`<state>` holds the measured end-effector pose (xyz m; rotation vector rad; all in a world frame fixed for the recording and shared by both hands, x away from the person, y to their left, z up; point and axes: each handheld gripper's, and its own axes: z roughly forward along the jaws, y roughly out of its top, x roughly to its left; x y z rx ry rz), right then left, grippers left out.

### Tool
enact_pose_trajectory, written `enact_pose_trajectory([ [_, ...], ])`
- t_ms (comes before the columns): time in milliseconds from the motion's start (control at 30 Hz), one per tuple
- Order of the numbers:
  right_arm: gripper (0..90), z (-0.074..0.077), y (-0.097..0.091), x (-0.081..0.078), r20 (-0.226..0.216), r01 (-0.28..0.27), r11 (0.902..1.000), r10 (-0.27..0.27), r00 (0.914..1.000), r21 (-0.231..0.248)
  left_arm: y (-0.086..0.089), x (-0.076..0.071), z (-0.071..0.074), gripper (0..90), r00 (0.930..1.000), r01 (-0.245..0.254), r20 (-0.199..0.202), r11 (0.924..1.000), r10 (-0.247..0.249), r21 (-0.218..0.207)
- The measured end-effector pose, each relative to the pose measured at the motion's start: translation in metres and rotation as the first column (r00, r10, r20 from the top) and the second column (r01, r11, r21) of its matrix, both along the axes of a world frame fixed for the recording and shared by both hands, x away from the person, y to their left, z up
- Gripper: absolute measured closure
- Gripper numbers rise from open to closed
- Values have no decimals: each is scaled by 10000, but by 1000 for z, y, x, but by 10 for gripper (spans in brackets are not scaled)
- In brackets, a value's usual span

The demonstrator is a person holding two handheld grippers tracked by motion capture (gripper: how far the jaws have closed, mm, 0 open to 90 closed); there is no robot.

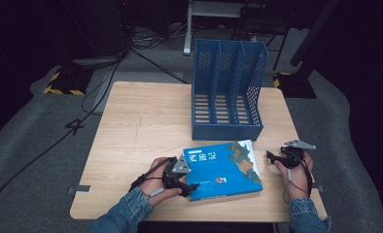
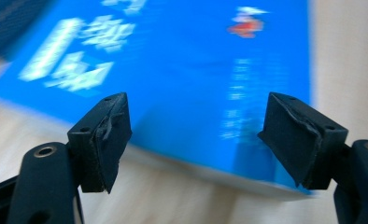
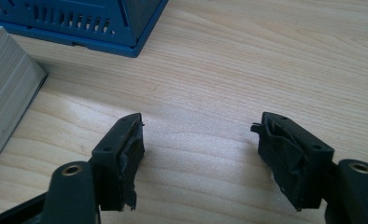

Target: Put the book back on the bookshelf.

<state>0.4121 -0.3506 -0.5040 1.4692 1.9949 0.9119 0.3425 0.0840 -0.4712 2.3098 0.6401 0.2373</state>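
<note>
Near the front edge of the pale wooden table a thick book with a glossy blue cover and white lettering lies flat, its spine end facing the left gripper, whose jaws stand spread with the book's near edge in the gap between them, the pads not pressing on it. Just right of the book, the right gripper rests with its jaws spread over bare wood, holding nothing. Behind the book, close to its far edge, stands a blue perforated plastic file rack with three upright compartments, its slots holding nothing; beyond the table, black cables trail across grey floor
</note>
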Motion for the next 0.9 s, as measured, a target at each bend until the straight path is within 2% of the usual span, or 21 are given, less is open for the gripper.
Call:
enact_pose_trajectory([
  [33,319,0,0,0,6,-7,10000,7,10000,-4,5,4,-2,161,9978,-562,-345,9984,559,-63],
  [100,319,0,0,0,2,-2,10000,2,10000,0,11,9,-6,155,9892,-1041,-1094,9932,980,-522],
  [133,319,0,0,0,1,-3,10000,3,10000,0,12,10,-7,150,9864,-1104,-1288,9920,1018,-611],
  [200,319,0,0,0,6,-7,10000,7,10000,-4,11,11,-8,150,9829,-1207,-1484,9901,1091,-716],
  [233,319,0,0,0,8,-8,10000,8,10000,-8,11,11,-8,154,9846,-1145,-1406,9908,1035,-724],
  [367,319,0,0,0,9,-12,10000,12,10000,-24,5,10,-13,177,9805,-995,-1814,9868,755,-1274],
  [433,319,0,0,0,8,-10,10000,10,10000,-27,3,9,-11,182,9834,-895,-1675,9894,696,-1142],
  [500,319,0,0,0,8,-14,10000,14,10000,-27,2,7,-8,190,9899,-710,-1289,9931,588,-928],
  [600,319,0,0,0,2,-12,10000,12,10000,-19,3,4,-1,293,9985,-358,-434,9978,334,-558],
  [633,318,0,0,0,7,-21,10000,21,10000,-24,3,2,2,315,9996,-213,-202,9979,201,-614],
  [700,319,0,0,0,5,-11,10000,11,10000,-14,2,0,6,316,9999,-63,-88,9960,55,-895],
  [833,319,0,0,0,3,-14,10000,14,10000,-17,0,-5,14,359,9988,475,217,9870,-447,-1536],
  [900,319,0,0,0,22,-41,10000,42,10000,-36,-3,-6,13,377,9966,705,-296,9810,-771,-1810],
])
